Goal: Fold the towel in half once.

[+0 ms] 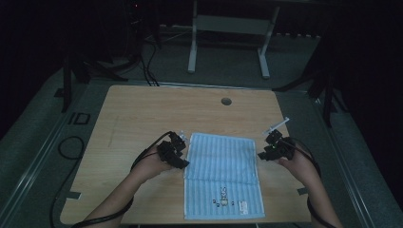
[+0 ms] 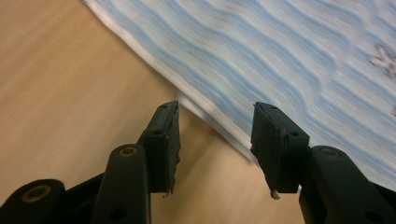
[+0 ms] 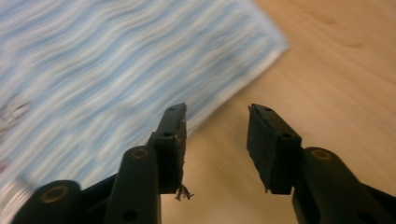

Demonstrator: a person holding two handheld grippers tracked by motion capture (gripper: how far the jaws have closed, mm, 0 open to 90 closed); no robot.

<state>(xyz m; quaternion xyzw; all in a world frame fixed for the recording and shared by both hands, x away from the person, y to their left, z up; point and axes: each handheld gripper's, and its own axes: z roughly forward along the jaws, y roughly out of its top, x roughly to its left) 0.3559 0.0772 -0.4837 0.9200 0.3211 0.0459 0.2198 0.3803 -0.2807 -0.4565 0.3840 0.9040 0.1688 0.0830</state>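
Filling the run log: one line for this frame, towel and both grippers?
towel: flat on table, folded | left gripper: open, at towel's left edge, holds nothing | right gripper: open, at right edge, holds nothing

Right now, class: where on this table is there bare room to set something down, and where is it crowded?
The wooden table is bare across its far half, around the round hole, and in the near left corner. It is crowded mid-table: the striped towel lies flanked by the open left gripper and right gripper.
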